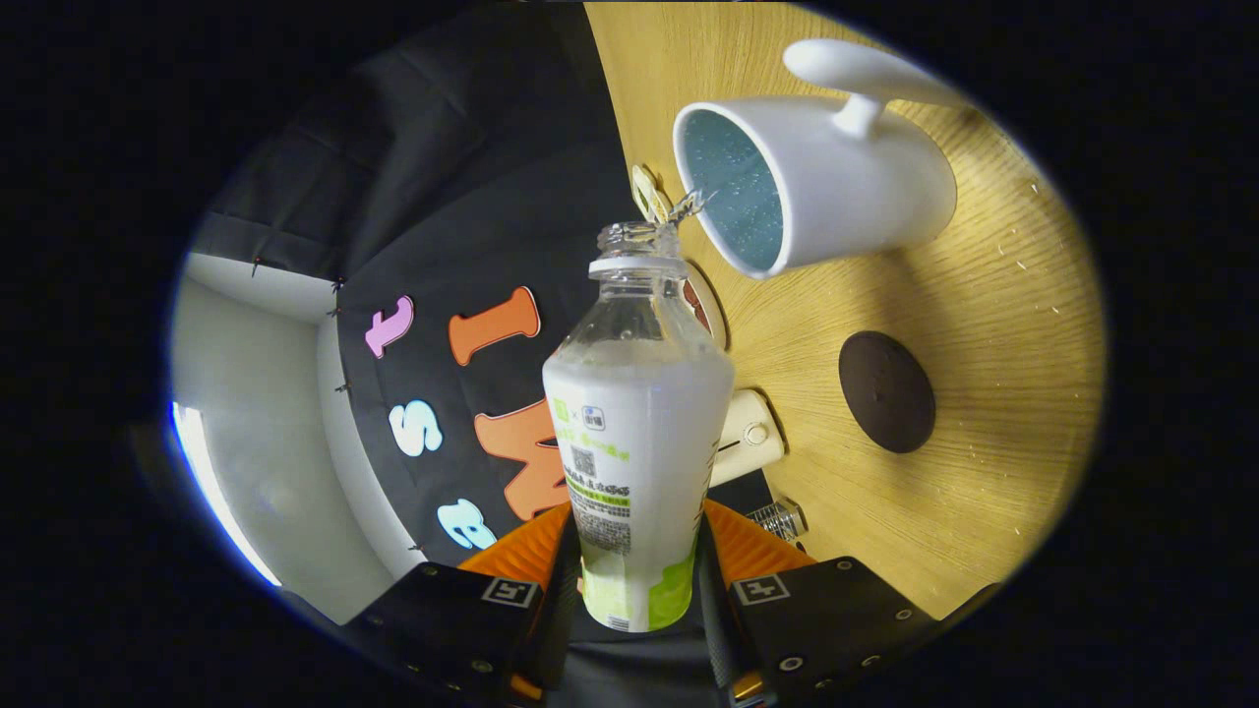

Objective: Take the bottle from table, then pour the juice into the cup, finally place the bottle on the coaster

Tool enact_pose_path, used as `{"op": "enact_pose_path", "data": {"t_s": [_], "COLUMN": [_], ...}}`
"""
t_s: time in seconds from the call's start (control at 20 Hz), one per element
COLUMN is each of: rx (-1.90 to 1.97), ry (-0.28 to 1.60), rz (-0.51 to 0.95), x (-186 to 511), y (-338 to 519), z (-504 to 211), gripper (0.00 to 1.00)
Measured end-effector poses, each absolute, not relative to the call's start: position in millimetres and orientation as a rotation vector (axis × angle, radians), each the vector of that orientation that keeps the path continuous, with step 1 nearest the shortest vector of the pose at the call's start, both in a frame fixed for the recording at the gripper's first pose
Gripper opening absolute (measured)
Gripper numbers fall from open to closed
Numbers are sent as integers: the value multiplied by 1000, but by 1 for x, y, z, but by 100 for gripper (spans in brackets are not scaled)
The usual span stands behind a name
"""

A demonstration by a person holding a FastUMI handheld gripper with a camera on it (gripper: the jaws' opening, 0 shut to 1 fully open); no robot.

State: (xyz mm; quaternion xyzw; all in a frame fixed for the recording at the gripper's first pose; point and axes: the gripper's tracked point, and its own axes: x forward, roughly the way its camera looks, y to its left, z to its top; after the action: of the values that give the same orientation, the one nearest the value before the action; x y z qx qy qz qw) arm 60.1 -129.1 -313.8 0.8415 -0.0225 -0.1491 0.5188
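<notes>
My gripper [634, 580] is shut on a clear plastic bottle [637, 423] with a white and green label, one finger pressing each side of its lower body. The bottle has no cap, and its open neck points toward a white cup [836, 187] with a speckled blue inside. The whole view is rolled, so the bottle is tipped toward the cup's mouth. A thin trickle leaves the bottle's mouth beside the cup's rim. A dark round coaster [886, 391] lies on the wooden table [993, 472], beyond the fingers and below the cup in the rolled view.
A small cream-coloured device [749, 438] lies on the table just behind the bottle. A round flat object [703, 305] peeks out behind the bottle's shoulder. A small clear cap-like piece [779, 518] sits near the finger on the coaster's side. The booth's black cloth wall stands beyond.
</notes>
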Motion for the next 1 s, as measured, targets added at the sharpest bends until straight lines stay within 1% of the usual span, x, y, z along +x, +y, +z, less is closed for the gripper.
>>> {"op": "enact_pose_path", "data": {"t_s": [1.0], "rx": [2185], "ry": [-189], "rz": [-355], "x": [66], "y": [-140], "z": [-297], "gripper": [57]}}
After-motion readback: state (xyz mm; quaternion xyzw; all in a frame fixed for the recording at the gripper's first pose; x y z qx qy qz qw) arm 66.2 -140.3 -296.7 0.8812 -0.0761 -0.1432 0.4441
